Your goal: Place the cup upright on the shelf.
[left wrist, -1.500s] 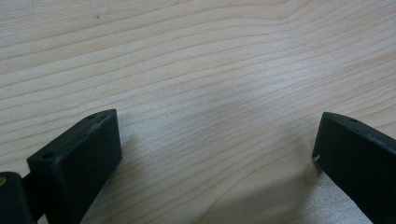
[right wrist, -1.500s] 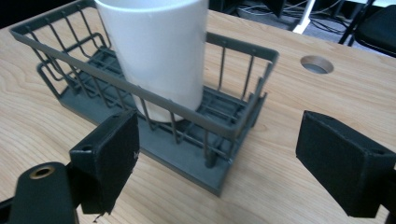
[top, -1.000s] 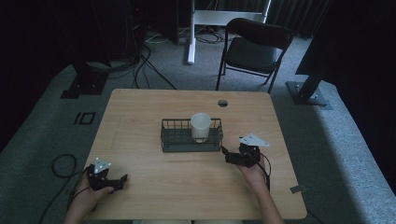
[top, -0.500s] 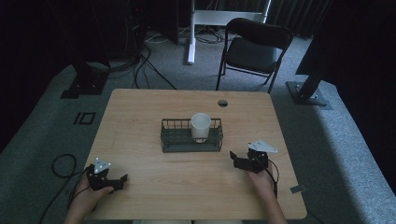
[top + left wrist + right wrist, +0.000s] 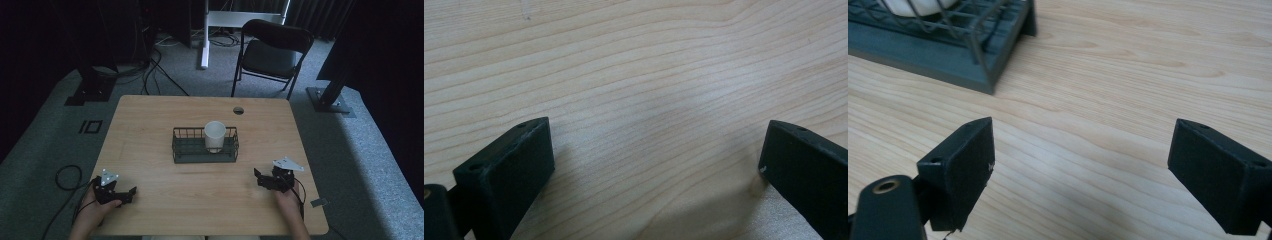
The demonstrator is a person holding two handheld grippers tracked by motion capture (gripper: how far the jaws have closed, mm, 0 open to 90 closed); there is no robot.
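A dark wire basket (image 5: pixel 192 148) stands at the middle of the wooden table (image 5: pixel 150 120), and a white cup (image 5: pixel 215 135) stands upright in its right half. My right gripper (image 5: pixel 258 177) rests low near the front right, open, with nothing between its jaws. In the right gripper view the basket's corner (image 5: pixel 975 55) lies ahead to the left, and the gripper (image 5: pixel 1083 160) holds only bare wood between its jaws. My left gripper (image 5: pixel 131 193) sits at the front left corner, open over bare wood (image 5: pixel 649 100).
A round cable hole (image 5: pixel 238 110) sits near the table's far edge. A black folding chair (image 5: pixel 272 52) stands beyond the table, with stands and cables on the grey carpet around it. A cable loop (image 5: pixel 67 175) lies on the floor at the left.
My right gripper has drawn back from beside the basket toward the table's front right. The left gripper has stayed put.
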